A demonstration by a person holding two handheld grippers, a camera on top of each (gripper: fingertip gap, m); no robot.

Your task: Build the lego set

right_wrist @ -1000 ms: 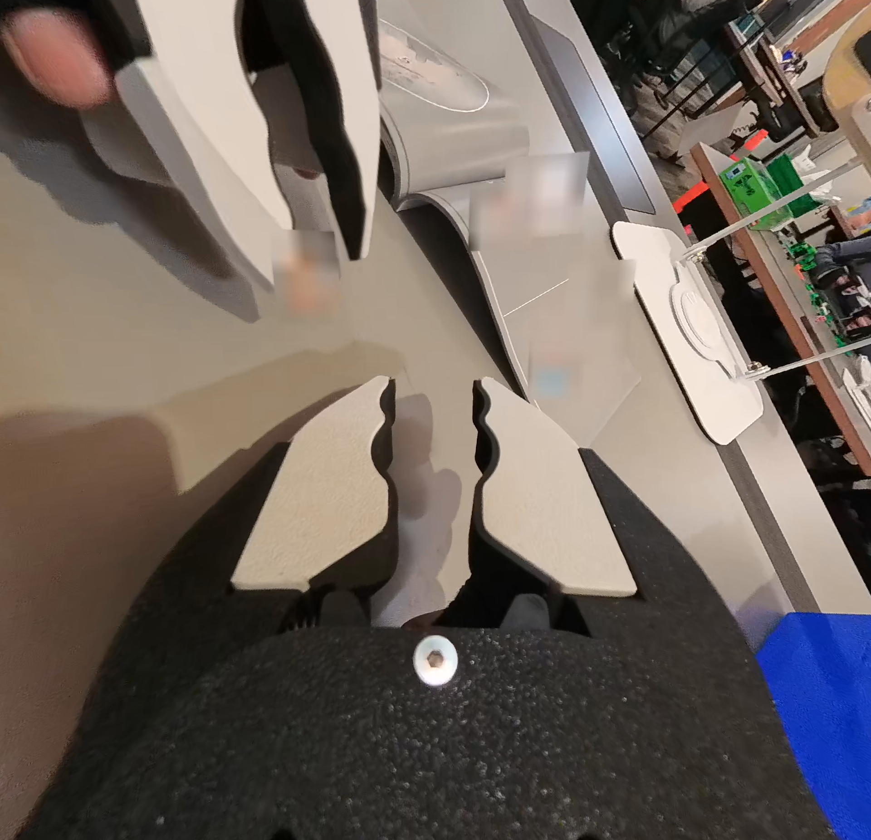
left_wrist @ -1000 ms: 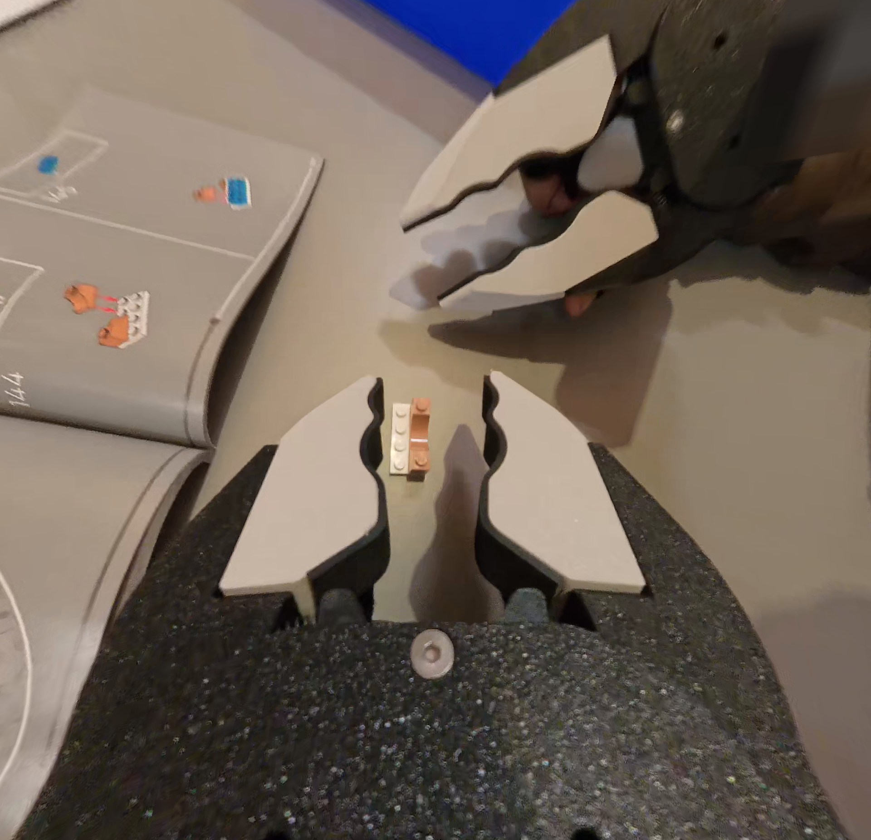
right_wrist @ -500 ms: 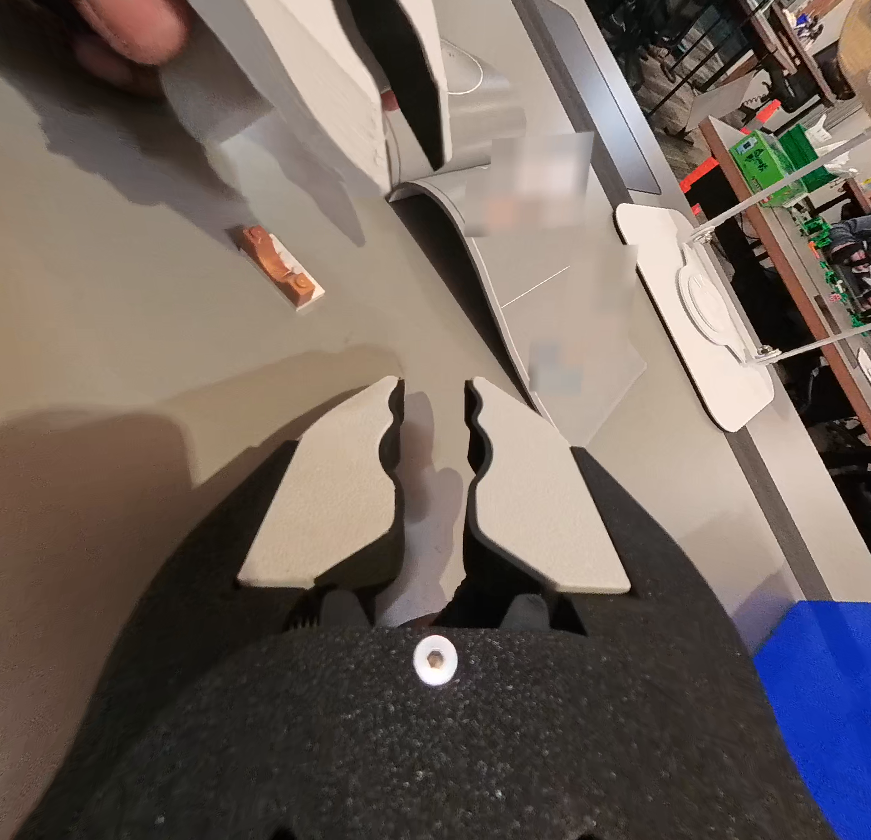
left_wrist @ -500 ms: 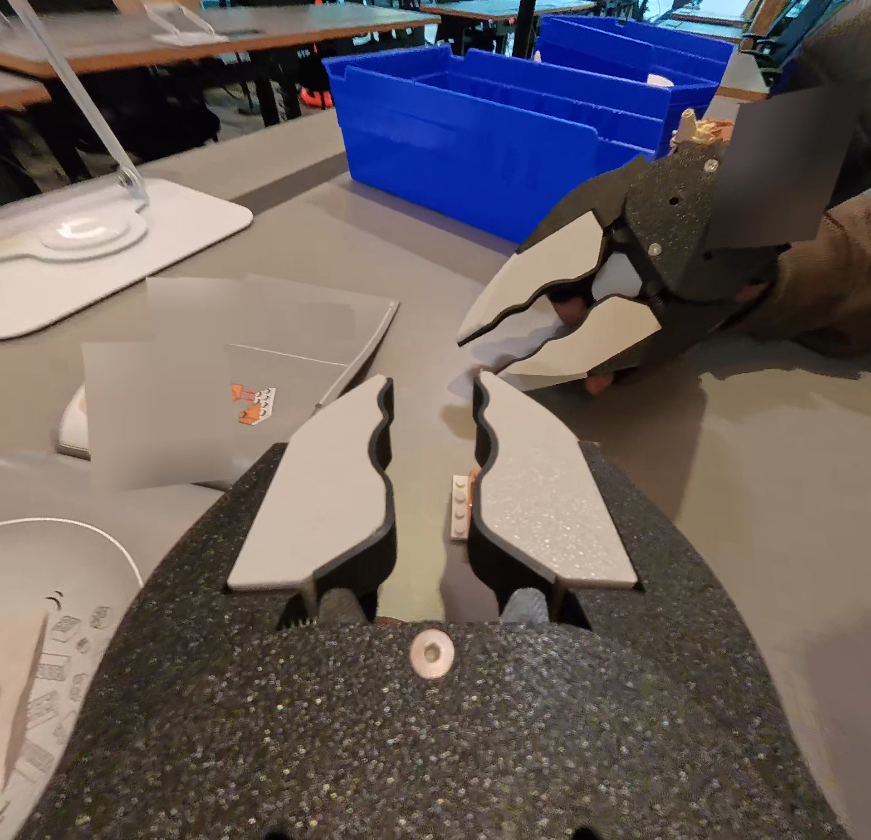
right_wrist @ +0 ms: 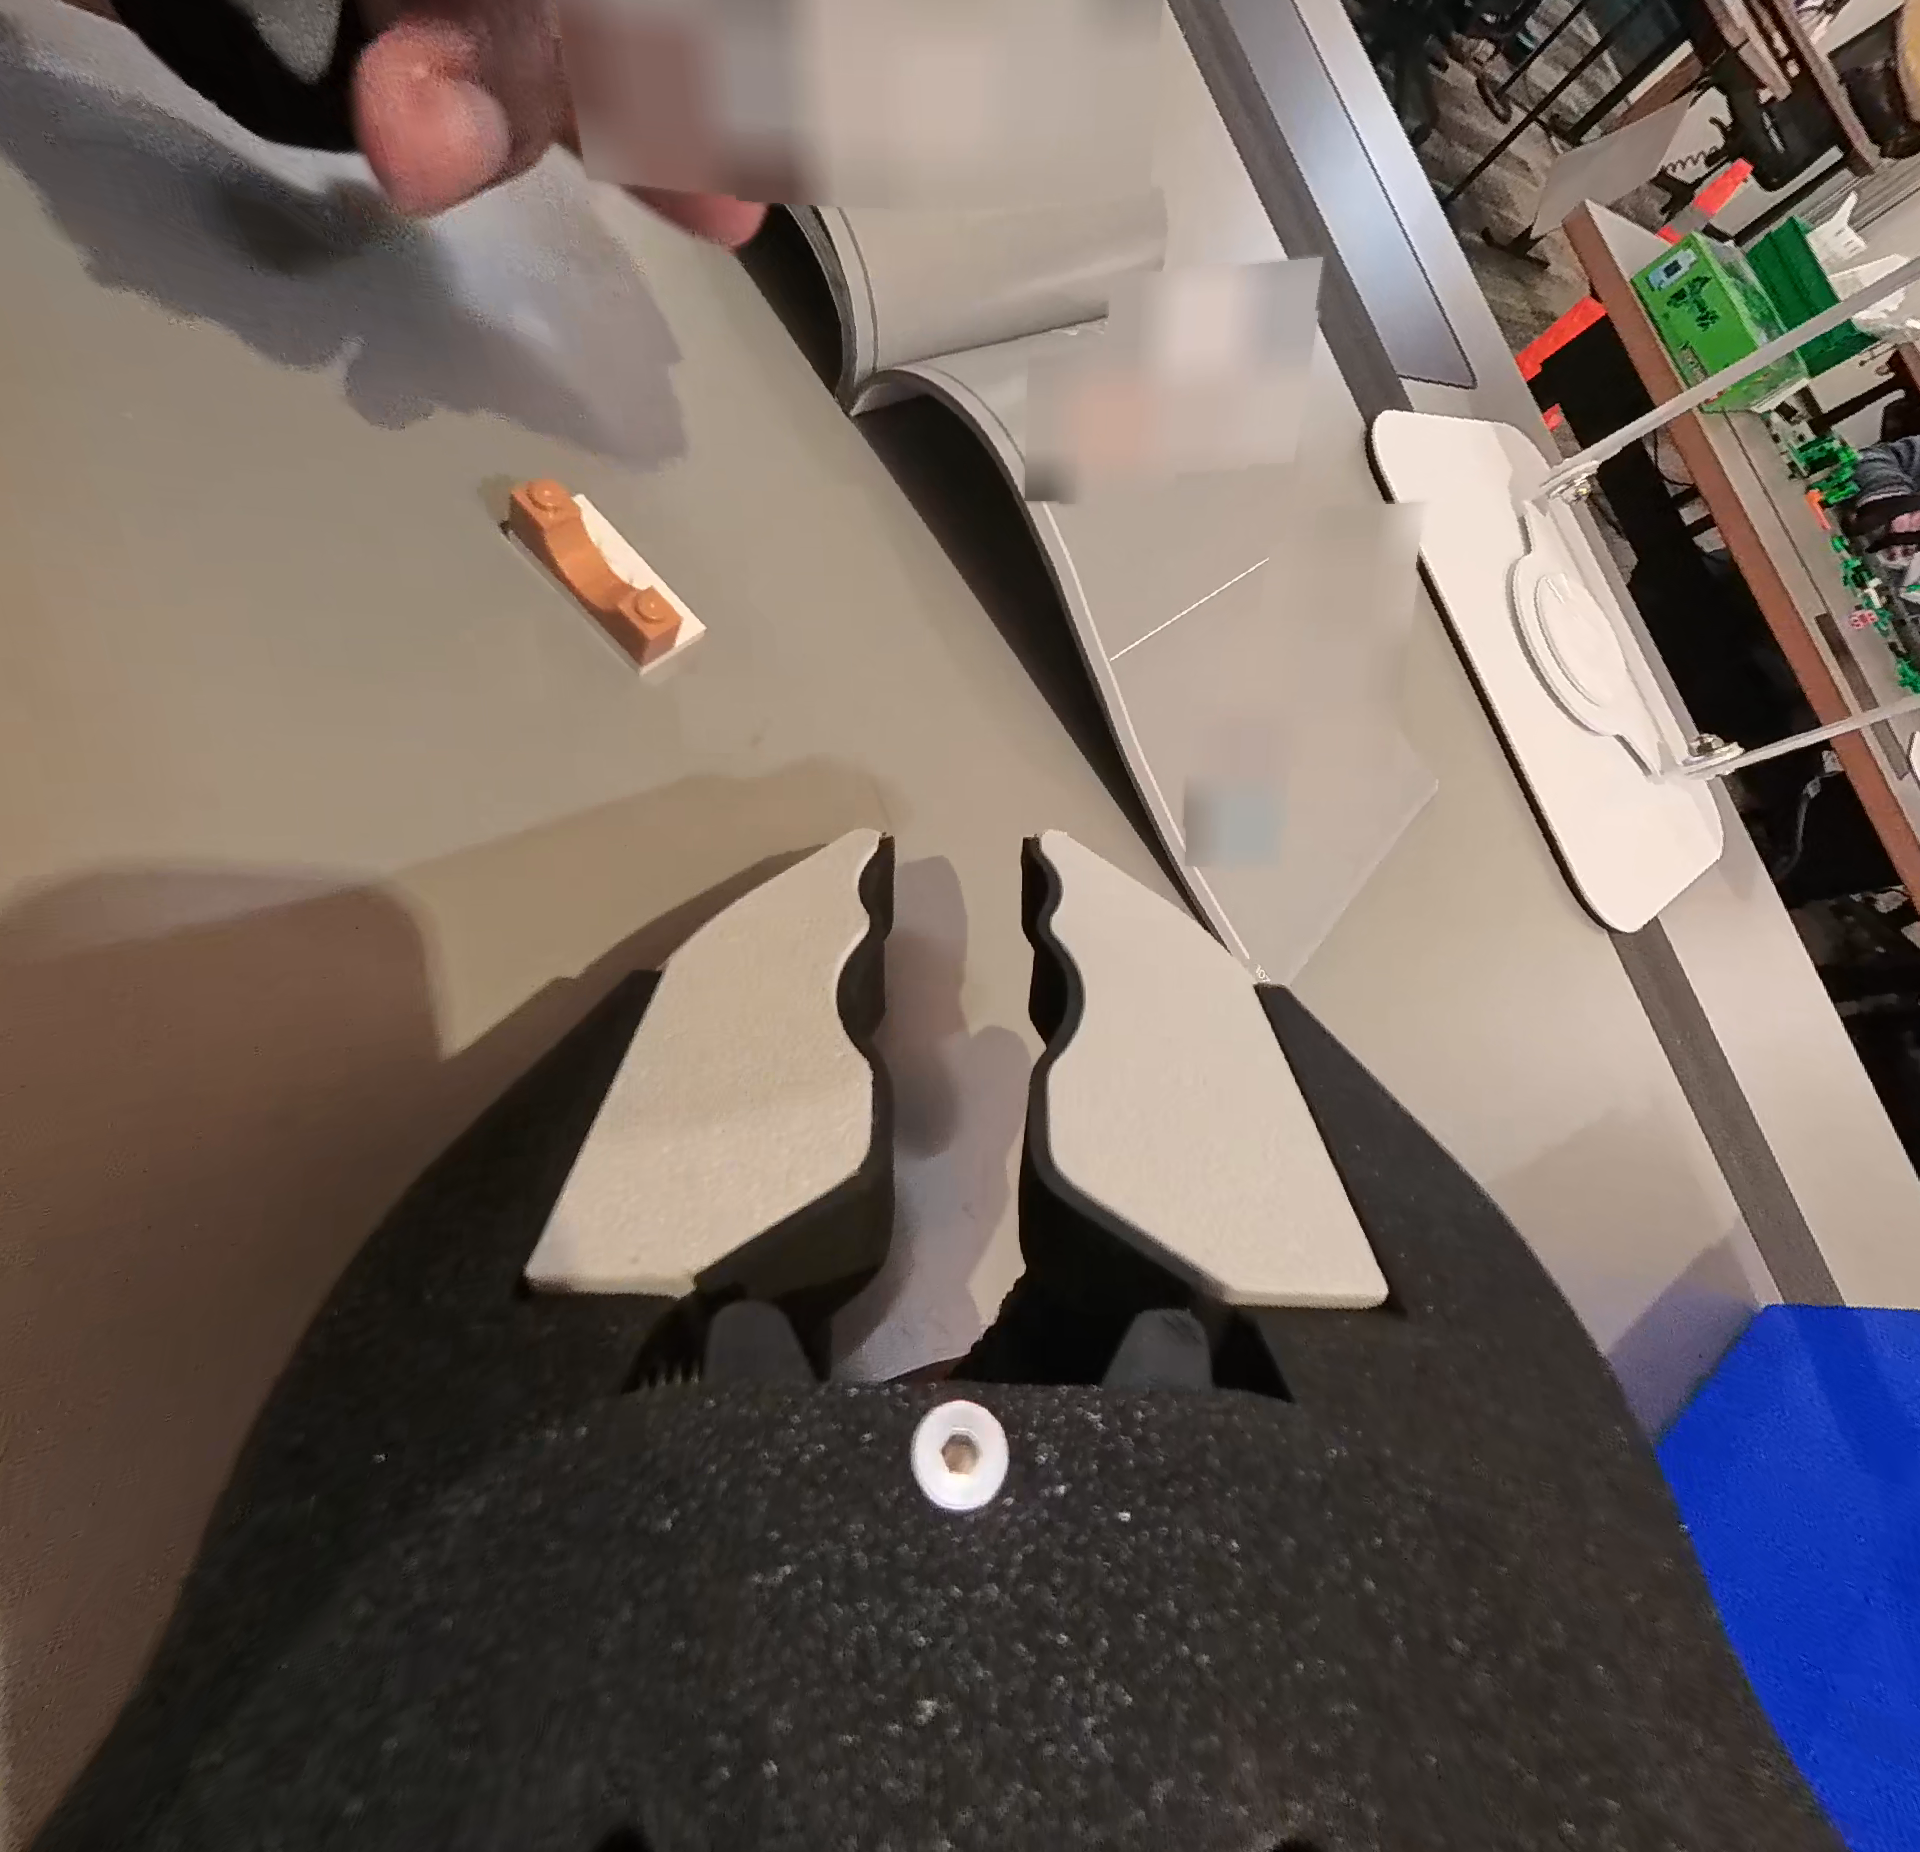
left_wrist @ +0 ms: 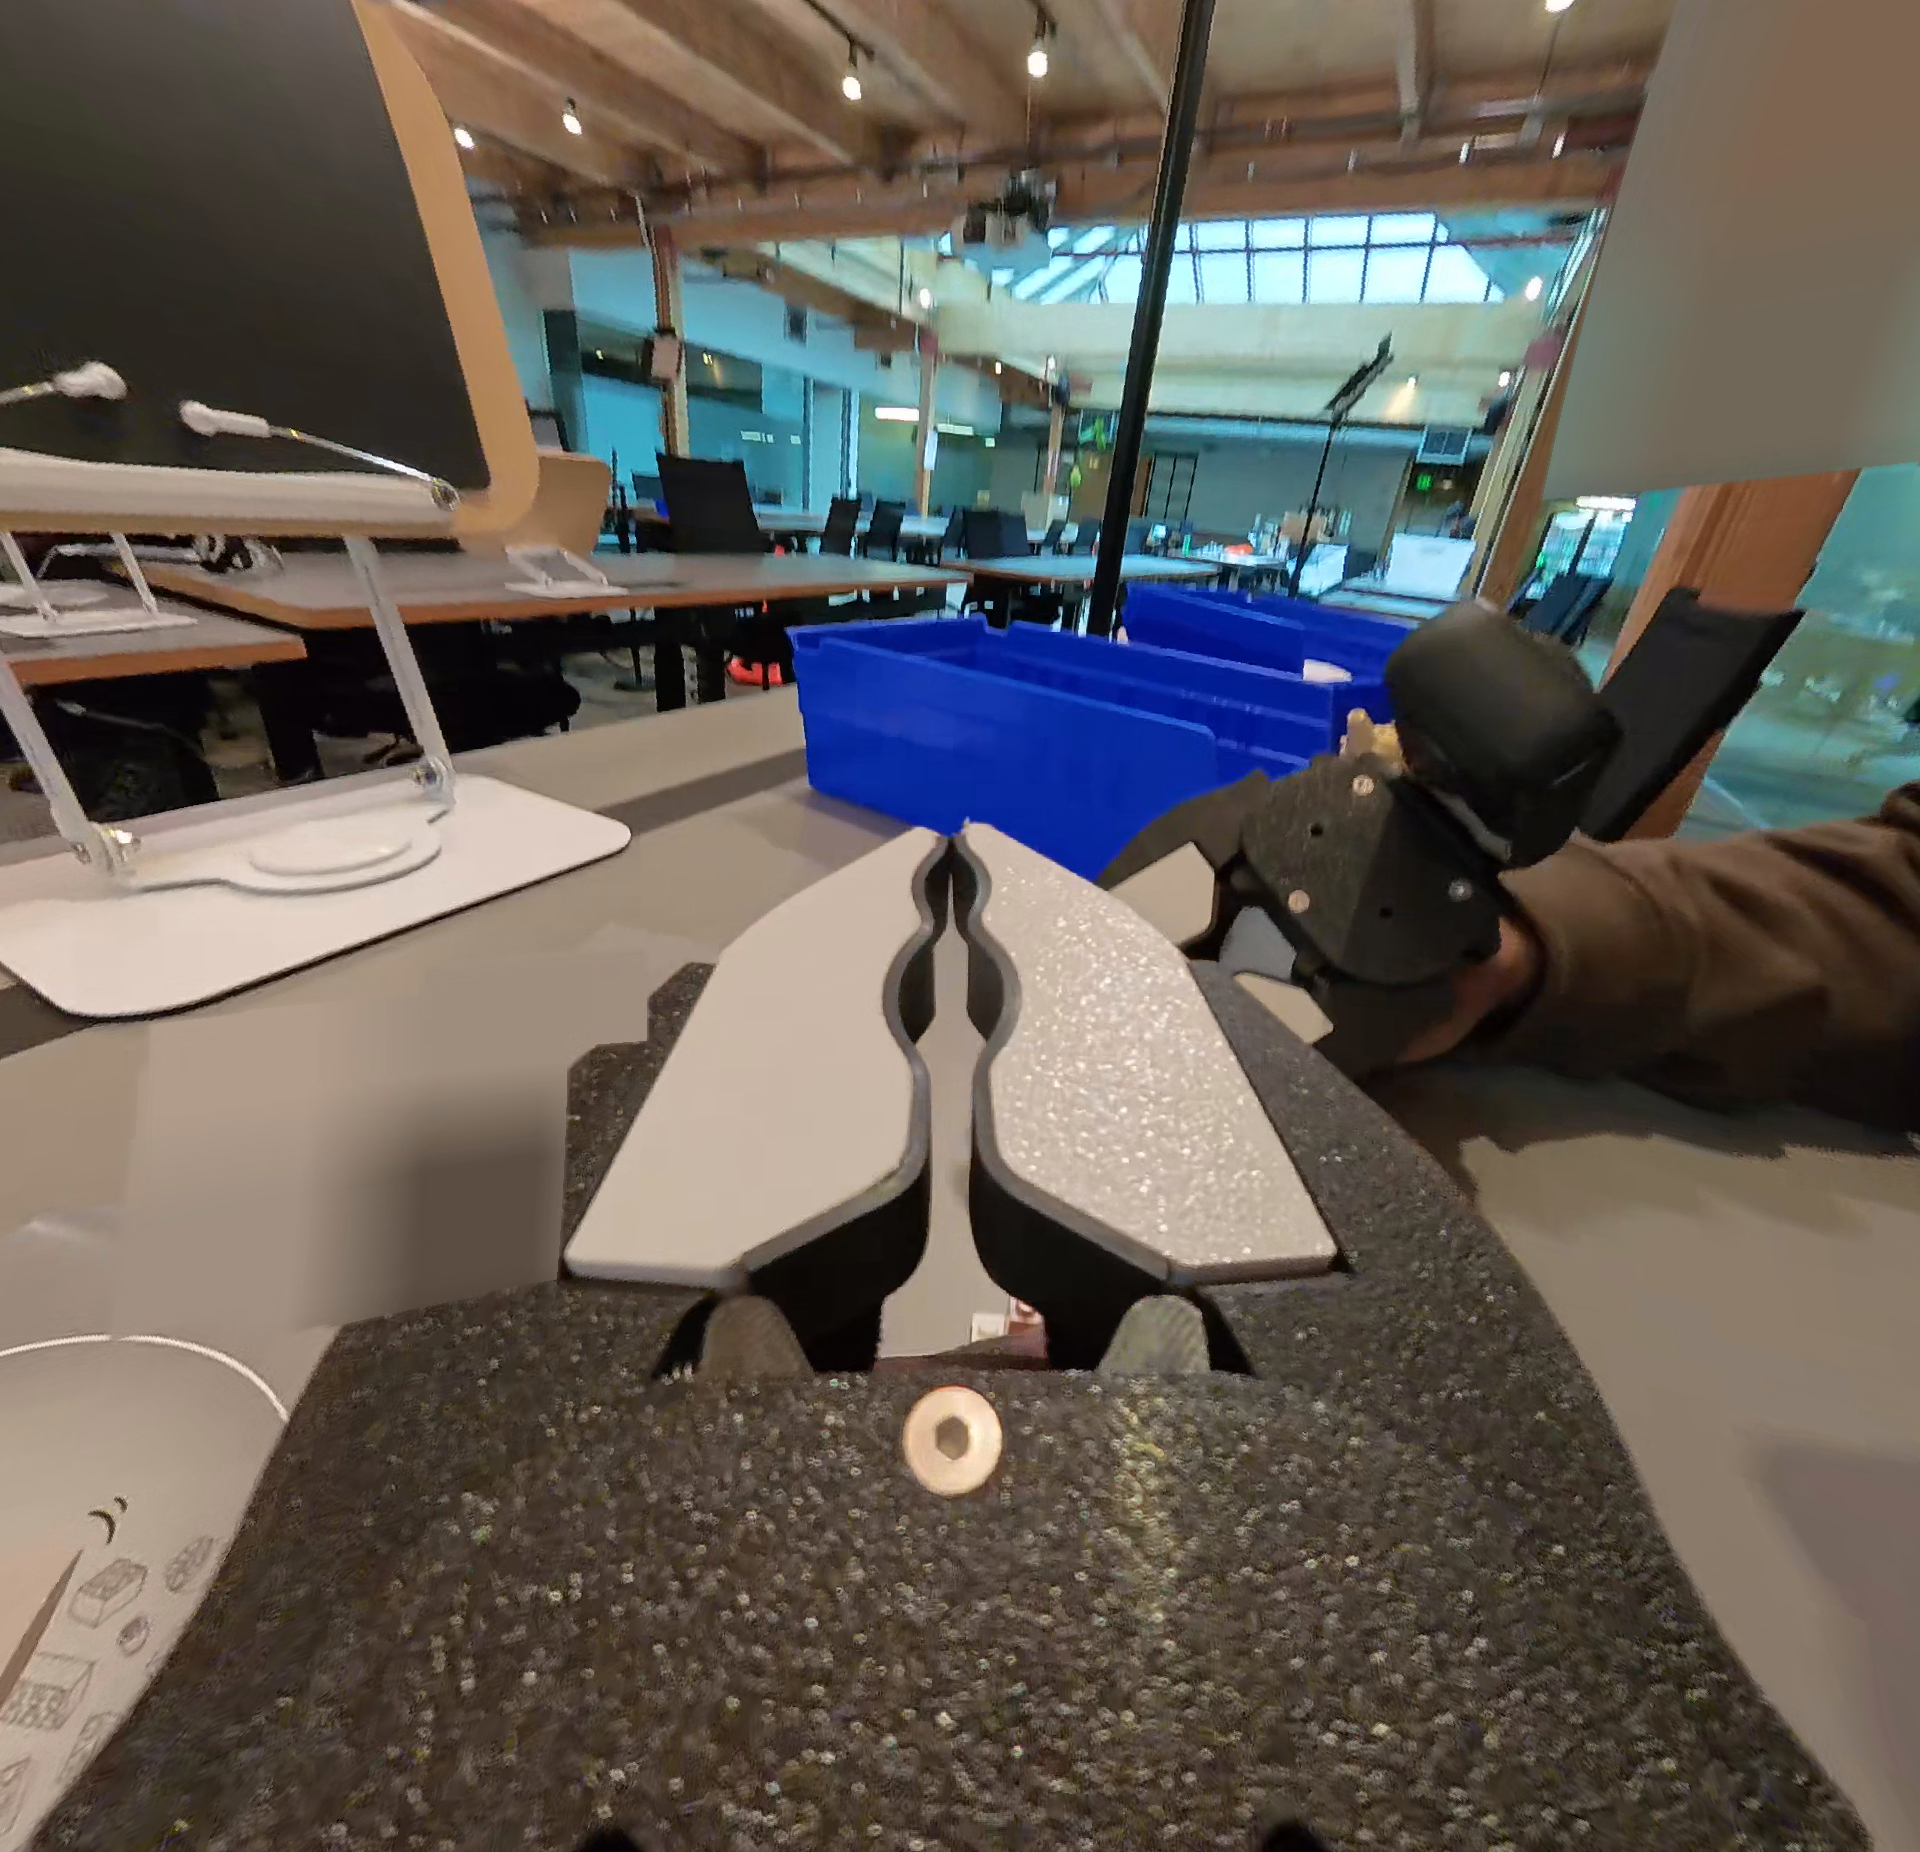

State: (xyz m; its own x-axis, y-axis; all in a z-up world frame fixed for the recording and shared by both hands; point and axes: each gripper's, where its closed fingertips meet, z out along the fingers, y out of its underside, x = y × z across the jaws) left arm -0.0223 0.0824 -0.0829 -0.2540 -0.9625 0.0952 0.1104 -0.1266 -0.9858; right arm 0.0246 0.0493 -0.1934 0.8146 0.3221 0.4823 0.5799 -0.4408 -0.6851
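Observation:
A small lego assembly (right_wrist: 603, 581), a white plate with a brown arch piece on it, lies on the grey table (right_wrist: 312, 763). My right gripper (right_wrist: 956, 852) is open and empty, low over the table, with the assembly ahead and to its left. My left gripper (left_wrist: 954, 852) is shut on nothing and tilted up, facing across the room. Only a sliver of the assembly (left_wrist: 1003, 1319) shows beneath its fingers. The hand (right_wrist: 426, 129) holding the left gripper shows blurred at the top left of the right wrist view.
An open instruction booklet (right_wrist: 1143, 639) lies right of the assembly. A white stand base (left_wrist: 312, 877) sits beyond it, also in the right wrist view (right_wrist: 1558, 680). Blue bins (left_wrist: 1018, 742) stand at the far table edge. A brown sleeve (left_wrist: 1714, 971) holds the right gripper's black body (left_wrist: 1351, 888). Left tips to right tips: about 12 cm.
My left gripper has let the assembly lie on the table, lifted and tilted up, and closed its fingers. The right gripper has stayed nearly still and open.

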